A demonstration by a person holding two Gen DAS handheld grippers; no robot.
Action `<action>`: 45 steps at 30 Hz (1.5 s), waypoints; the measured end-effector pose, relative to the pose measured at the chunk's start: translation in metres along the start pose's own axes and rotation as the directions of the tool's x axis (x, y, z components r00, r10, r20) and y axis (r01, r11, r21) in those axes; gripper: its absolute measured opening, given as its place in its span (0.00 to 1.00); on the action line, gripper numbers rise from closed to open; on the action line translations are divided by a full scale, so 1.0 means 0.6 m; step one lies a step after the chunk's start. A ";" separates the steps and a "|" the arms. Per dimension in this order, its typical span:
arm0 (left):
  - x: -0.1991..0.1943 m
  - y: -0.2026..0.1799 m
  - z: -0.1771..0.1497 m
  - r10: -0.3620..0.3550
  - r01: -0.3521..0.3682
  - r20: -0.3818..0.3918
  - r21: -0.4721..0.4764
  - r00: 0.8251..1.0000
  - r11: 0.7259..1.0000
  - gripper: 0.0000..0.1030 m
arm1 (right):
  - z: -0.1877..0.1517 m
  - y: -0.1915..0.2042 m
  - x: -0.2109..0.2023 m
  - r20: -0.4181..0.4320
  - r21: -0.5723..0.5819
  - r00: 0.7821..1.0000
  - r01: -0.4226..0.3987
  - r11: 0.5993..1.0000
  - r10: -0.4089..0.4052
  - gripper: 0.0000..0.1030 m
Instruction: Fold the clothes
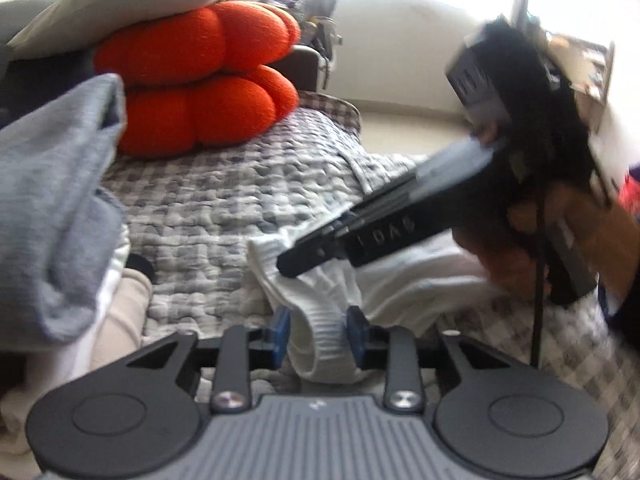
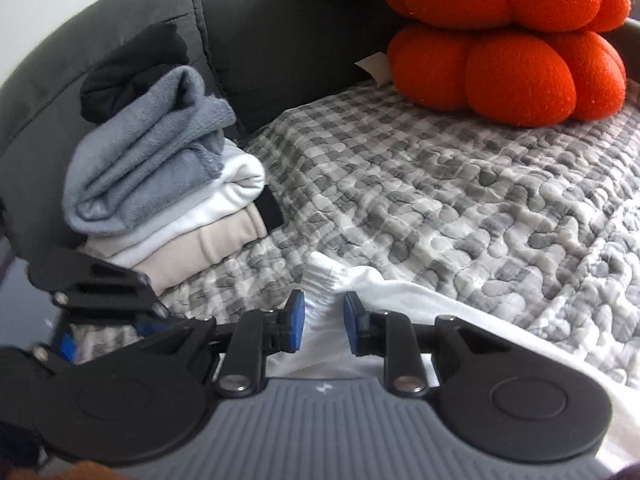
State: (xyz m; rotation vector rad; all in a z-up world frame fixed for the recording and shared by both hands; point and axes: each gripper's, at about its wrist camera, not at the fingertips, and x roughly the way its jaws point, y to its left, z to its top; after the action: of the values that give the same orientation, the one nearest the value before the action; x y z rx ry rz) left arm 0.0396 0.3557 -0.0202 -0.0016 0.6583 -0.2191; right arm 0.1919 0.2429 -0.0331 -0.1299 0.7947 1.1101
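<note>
A white garment lies crumpled on the checked quilt. Its ribbed cuff sits as a loose loop between the blue pads of my left gripper, which is open and not pinching it. From the right, my right gripper reaches in held by a hand, its tips resting on the same garment just beyond the cuff. In the right wrist view the right gripper stands open over a ridge of the white garment, with the ribbed hem just ahead of the pads.
A pile of folded clothes, grey on white on beige, stands at the left against the dark sofa back; it is also close on the left as the pile. Two stacked orange cushions sit at the far end of the quilt.
</note>
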 end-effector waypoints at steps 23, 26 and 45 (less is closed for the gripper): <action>0.024 0.022 -0.006 0.083 -0.087 -0.047 -0.090 0.995 0.992 0.41 | -0.036 -0.002 -0.140 0.097 -0.003 0.989 0.111 0.994 -0.110 0.35; 0.019 0.027 -0.005 0.079 -0.084 -0.045 -0.103 0.996 0.991 0.40 | -0.097 0.006 -0.204 0.088 -0.052 0.985 0.152 0.987 -0.147 0.36; 0.040 0.019 0.000 0.089 -0.096 -0.070 -0.101 0.994 0.990 0.42 | -0.280 0.010 -0.318 0.201 -0.133 0.938 0.312 0.941 -0.282 0.41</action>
State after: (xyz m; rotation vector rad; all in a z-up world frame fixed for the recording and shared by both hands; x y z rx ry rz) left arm 0.0605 0.3622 -0.0358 -0.0644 0.7326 -0.0955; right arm 0.0626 0.0239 -0.0332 -0.2759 0.5014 0.8822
